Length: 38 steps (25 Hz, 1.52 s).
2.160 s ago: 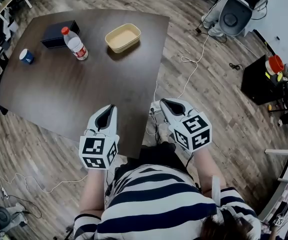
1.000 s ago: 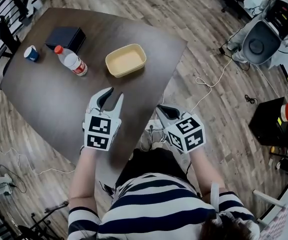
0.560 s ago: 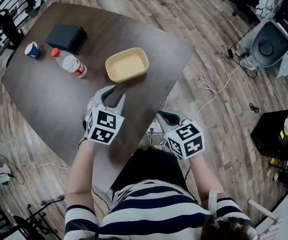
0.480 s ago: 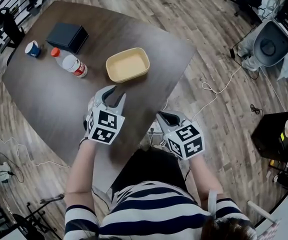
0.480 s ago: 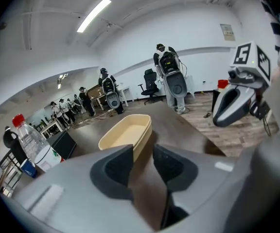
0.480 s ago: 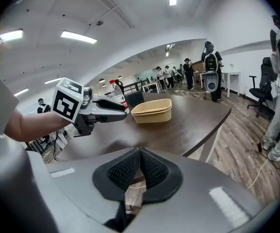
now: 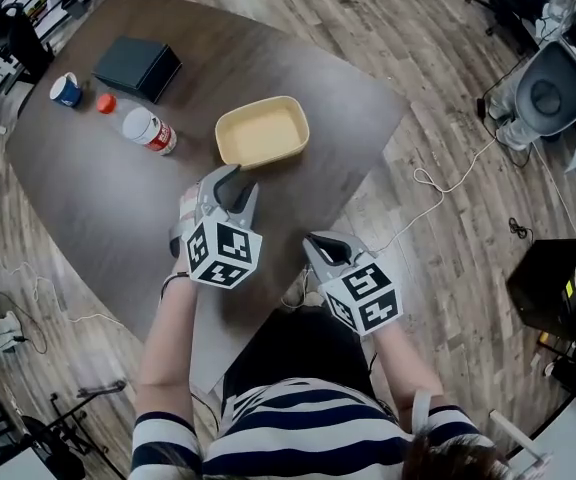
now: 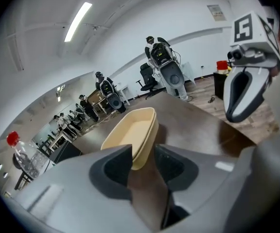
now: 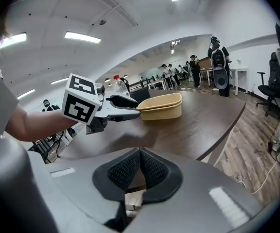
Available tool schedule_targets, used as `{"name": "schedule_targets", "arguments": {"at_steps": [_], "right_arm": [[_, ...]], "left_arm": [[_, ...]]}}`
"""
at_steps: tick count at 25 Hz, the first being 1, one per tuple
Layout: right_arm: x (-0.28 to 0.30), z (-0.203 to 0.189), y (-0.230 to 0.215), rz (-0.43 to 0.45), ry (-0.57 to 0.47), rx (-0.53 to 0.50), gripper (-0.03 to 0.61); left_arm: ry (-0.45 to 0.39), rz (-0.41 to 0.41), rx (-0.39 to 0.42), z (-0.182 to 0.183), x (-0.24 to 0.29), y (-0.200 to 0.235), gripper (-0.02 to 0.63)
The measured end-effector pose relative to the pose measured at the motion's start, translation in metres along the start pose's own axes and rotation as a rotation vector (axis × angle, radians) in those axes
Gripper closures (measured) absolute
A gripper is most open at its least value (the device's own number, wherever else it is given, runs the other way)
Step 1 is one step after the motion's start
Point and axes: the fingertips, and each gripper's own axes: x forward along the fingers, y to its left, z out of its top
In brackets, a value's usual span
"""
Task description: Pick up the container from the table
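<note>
- two jaws of your left hand-held gripper (image 7: pixel 236 183) stand apart, pointing at the near short end of the yellow container (image 7: pixel 261 131), which sits on the bench (image 7: pixel 98 198) just ahead of them.
- if you close before the rim wall is between the jaws, i think the light container can slide away or tip.
- your right hand-held gripper (image 7: pixel 325 245) is closed on nothing, off the bench edge.

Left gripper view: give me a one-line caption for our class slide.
The left gripper, jaws apart, lines up on the near end of the beige container resting on the dark table.
</note>
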Motion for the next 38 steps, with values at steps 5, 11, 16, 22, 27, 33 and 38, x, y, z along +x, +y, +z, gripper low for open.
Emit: {"name": "schedule_targets", "arguments": {"at_steps": [5,11,16,22,27,33,38], "right_arm": [[0.007,0.002,0.002,0.030,-0.005,-0.001,0.578],[0.017,0.001,0.007,0.068,-0.001,-0.011,0.578],[0.022,-0.004,0.009,0.087,0.011,-0.020,0.578],[0.029,-0.008,0.009,0.096,0.016,-0.018,0.578],[0.029,-0.008,0.011,0.092,0.019,-0.022,0.578],[0.028,-0.010,0.011,0.079,0.018,-0.016,0.578],[0.025,-0.010,0.013,0.061,0.012,-0.007,0.579]], "left_arm": [[0.017,-0.007,0.030,-0.002,0.012,0.003,0.614],[0.057,-0.023,0.094,-0.007,0.027,0.006,0.614],[0.074,-0.041,0.120,-0.009,0.034,0.003,0.614],[0.092,-0.063,0.174,-0.012,0.040,0.002,0.614],[0.105,-0.061,0.230,-0.013,0.042,0.001,0.614],[0.093,-0.107,0.262,-0.012,0.040,-0.004,0.614],[0.078,-0.131,0.271,-0.010,0.034,-0.009,0.614]]}}
